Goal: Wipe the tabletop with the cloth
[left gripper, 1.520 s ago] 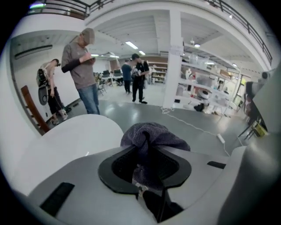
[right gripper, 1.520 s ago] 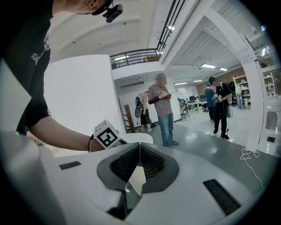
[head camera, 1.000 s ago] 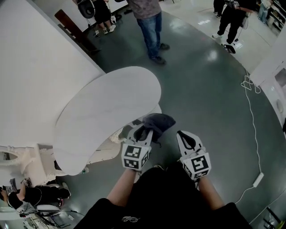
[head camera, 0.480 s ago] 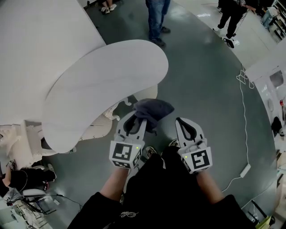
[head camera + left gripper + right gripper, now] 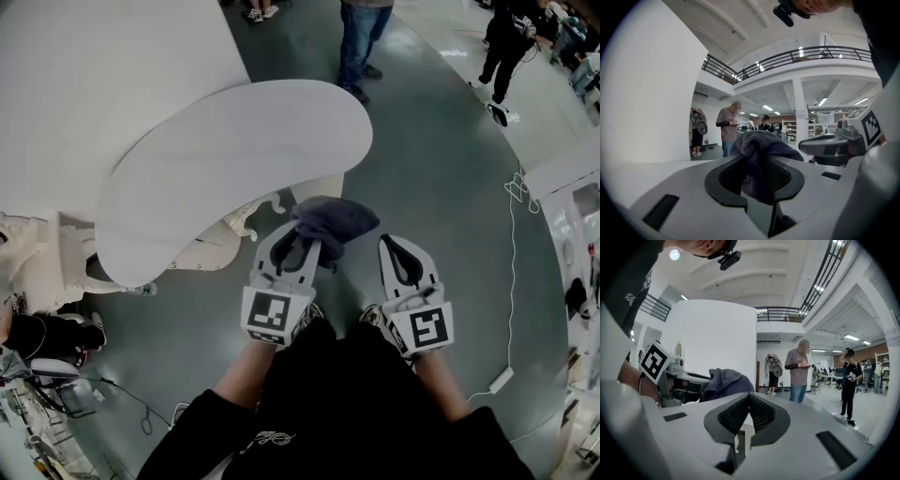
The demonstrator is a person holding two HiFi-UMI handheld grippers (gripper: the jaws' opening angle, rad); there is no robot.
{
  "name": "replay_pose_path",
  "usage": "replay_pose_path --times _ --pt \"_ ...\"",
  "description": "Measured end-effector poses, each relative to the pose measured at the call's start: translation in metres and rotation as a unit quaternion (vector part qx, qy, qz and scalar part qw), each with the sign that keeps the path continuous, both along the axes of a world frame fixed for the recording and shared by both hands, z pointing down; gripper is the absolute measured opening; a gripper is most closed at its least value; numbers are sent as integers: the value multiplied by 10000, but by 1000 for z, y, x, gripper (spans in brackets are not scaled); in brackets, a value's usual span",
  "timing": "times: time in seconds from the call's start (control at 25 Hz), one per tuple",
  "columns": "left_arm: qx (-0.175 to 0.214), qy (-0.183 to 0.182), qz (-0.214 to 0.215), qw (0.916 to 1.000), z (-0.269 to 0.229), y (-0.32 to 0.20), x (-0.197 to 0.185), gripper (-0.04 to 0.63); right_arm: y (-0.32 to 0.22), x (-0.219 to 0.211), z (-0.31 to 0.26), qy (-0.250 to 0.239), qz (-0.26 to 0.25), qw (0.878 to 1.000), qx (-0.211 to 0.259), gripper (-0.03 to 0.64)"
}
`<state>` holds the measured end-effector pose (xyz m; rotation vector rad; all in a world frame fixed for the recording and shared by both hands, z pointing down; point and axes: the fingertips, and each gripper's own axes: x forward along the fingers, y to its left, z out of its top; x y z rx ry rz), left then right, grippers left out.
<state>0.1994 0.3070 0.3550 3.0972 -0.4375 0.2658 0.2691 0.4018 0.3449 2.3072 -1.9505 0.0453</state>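
Note:
A dark grey-blue cloth (image 5: 334, 221) bunches out of my left gripper (image 5: 300, 244), which is shut on it just off the near edge of the white curved tabletop (image 5: 234, 155). In the left gripper view the cloth (image 5: 759, 149) fills the gap between the ribbed pads and folds over their tips. My right gripper (image 5: 397, 247) hangs level beside it over the floor, its jaws shut and empty (image 5: 750, 398). From the right gripper view the cloth (image 5: 725, 383) shows at the left, apart from those jaws.
A tall white curved wall (image 5: 94, 56) rises behind the table. The table's ornate white base (image 5: 239, 220) stands below the near edge. A person in jeans (image 5: 364, 37) stands past the table, another (image 5: 506, 42) farther right. A white cable (image 5: 518, 272) runs across the grey floor.
Both grippers have risen and come closer to the table's near edge. The cloth stays clamped in the left gripper, and the right jaws stay shut.

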Motion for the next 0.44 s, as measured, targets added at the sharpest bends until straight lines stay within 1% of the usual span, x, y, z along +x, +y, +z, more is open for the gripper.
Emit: replay_pose_path --times 0.12,0.2,0.44 --pt "67 -39 39 10000 -2 0 0 104 0 -4 -2 38 -67 10000 42 8" --pt "103 -77 35 9999 -3 2 -3 104 1 -9 -3 27 -105 9998 160 8" --pt "69 -66 -20 10000 -6 3 -6 104 -1 -7 0 -3 -145 9999 80 8"
